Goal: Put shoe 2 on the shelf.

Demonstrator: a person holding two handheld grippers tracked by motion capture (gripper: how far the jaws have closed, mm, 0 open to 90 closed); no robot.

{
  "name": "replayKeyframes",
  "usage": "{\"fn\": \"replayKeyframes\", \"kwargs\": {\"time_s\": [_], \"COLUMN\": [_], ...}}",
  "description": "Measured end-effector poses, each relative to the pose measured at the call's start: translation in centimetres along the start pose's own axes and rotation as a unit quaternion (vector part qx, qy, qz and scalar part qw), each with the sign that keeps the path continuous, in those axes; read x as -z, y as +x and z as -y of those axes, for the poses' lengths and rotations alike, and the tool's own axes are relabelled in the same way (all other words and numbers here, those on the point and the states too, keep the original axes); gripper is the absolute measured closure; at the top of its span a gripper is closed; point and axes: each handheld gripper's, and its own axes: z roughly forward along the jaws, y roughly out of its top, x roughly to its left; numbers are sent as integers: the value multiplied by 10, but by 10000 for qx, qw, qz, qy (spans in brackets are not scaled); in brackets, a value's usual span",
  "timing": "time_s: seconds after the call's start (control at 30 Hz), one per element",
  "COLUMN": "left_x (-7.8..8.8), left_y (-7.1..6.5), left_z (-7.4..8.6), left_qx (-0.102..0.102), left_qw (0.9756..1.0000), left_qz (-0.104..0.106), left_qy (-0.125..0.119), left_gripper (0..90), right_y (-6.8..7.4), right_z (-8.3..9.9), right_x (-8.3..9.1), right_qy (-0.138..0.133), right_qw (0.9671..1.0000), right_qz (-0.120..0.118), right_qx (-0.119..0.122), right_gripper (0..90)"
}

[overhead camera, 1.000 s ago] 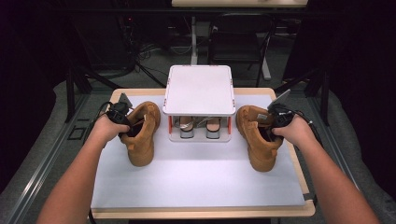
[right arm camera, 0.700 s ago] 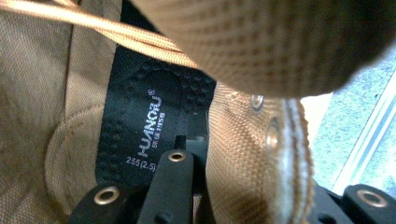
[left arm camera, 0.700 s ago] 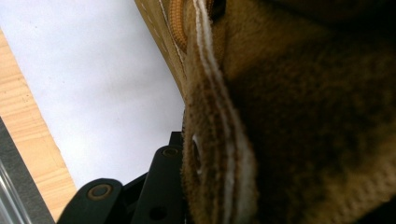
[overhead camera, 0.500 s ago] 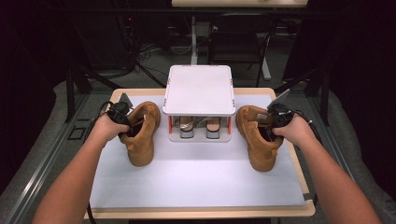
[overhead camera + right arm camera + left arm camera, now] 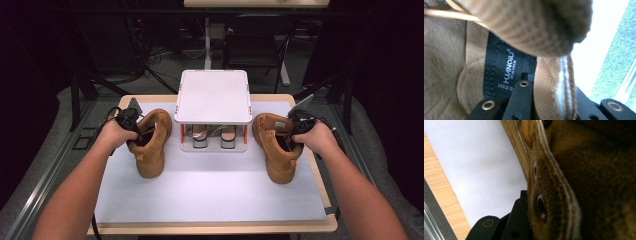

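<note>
Tan suede ankle boots, two of them, stand upright on the white mat [image 5: 210, 195] over the light wooden table [image 5: 280, 98], one each side of a small white two-tier shoe rack [image 5: 212, 97]. Left boot [image 5: 151, 141]: long axis runs front to back, toe toward the person, heel toward the far edge. Right boot [image 5: 276, 145]: same line, toe near, angled slightly outward.

Uppers are napped suede with pale stitching, metal eyelets and round tan laces. The right boot has a ribbed knit collar, woven lining and a black insole printed with a brand and size.

Left gripper [image 5: 131, 126] sits at the left boot's collar; its jaws have just been closing and now clamp the eyelet flap. Right gripper [image 5: 296, 131] is at the right boot's collar, jaws likewise just closing, pinched on the collar edge, one jaw inside.
</note>
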Motion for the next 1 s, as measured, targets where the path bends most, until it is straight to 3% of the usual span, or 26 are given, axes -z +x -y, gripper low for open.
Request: {"fn": "replayKeyframes", "kwargs": {"time_s": [0.1,0.3,0.4,0.57,0.7,1.0], "left_x": [1,4,6,9,14,27], "left_y": [4,4,5,8,9,11], "left_z": [-1,-3,-4,-3,-1,-2], "left_qx": [-3,1,74,170,169,367], "left_qw": [10000,10000,10000,9998,9999,9992], "left_qz": [-70,-36,-11,54,7,93], "left_qy": [6,19,6,29,-8,-123], "left_gripper": [866,867,867,867,867,866], "right_y": [-3,-3,-3,2,0,-3], "right_z": [0,0,-2,-2,-3,-7], "right_x": [2,2,5,6,8,18], "right_qy": [74,-87,28,-79,0,-126], "right_qw": [9999,9992,9994,9988,9988,9973], "right_qz": [-87,-210,-184,-226,-246,-306], "right_qx": [-15,-322,-305,-418,-413,-655], "right_gripper": [862,864,864,864,865,865]}}
